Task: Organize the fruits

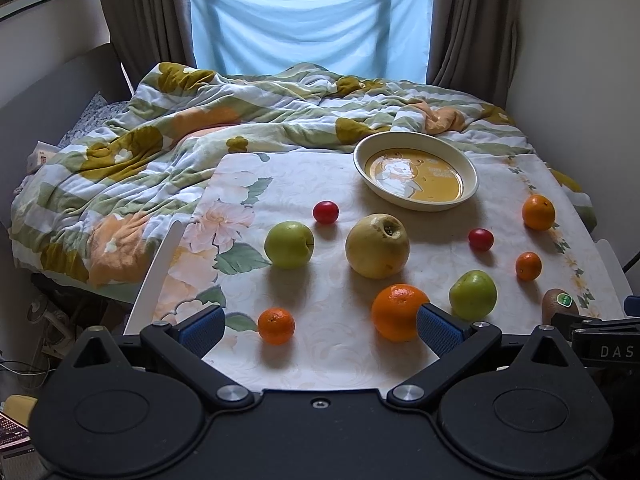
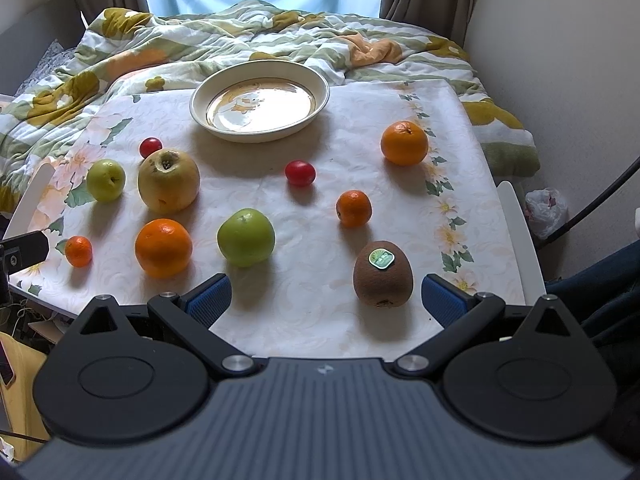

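Both my grippers, left gripper [image 1: 320, 330] and right gripper [image 2: 326, 294], hang wide open with nothing held, at the table's [image 2: 320, 312] near edge. Fruits are scattered loose across it. The kiwi [image 2: 383, 273] near the near right corner sits between my right fingers: light, soft, bruises easily, so grip across its middle. The plate [image 2: 320, 80] at the far edge is empty.

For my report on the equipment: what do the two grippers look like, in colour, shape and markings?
Both are matte black with round side discs, angled arms, silver pivot bolts and blue ribbed fingertips. The left gripper has a smooth body; the right gripper has a grooved grey one. White letters "DAS" mark the right gripper's side.
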Available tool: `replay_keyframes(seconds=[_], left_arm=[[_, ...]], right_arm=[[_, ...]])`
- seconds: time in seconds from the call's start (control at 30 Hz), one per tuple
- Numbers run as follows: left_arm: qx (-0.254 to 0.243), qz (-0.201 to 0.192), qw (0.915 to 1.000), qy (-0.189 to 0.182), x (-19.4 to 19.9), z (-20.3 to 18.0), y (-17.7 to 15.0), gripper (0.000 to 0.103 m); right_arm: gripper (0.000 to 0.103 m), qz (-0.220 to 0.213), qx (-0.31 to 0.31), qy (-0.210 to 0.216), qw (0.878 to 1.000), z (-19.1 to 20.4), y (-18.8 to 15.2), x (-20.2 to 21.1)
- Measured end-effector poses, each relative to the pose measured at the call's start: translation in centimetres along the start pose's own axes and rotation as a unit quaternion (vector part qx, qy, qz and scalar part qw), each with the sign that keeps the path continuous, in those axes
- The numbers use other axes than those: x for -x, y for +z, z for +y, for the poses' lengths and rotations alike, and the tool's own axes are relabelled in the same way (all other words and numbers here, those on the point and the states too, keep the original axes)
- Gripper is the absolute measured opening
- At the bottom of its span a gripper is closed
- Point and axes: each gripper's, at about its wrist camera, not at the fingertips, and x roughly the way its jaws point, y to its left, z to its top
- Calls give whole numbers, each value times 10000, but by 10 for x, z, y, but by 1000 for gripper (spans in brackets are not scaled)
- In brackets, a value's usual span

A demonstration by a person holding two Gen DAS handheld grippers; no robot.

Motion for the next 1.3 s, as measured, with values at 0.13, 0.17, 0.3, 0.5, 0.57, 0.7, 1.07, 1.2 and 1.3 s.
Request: replay_keyframes(seconds=[0.13,0.17,0.3,0.5,0.57,0.7,1.07,1.2,1.3], left_arm=[[1,-1,10000,1,0,0,0,103],[3,0,10000,0,0,0,0,103],[1,1,10000,4,0,0,0,103],[35,7,10000,19,1,0,-1,103],[35,3,10000,25,1,0,-1,103],[26,-4,10000,51,1,1,-1,103],[132,48,9998,152,1,5,-2,103],[221,58,9994,270,-8,11,-7,103],[284,46,9989,357,-18,16,-12,103]], right_arm=[[103,1,-5,0,10000,0,0,0],[103,0,-1,-4,10000,0,0,0],[103,1,2,-1,10000,-1,0,1],[103,8,24,-17,10000,1,-1,0],[103,9,23,-6,10000,1,-2,0],[103,-1,26,-2,10000,2,-3,0],[103,93,139,127,9998,1,3,1],[103,150,272,327,9990,5,4,-6],[103,219,361,472,9980,11,4,-18]])
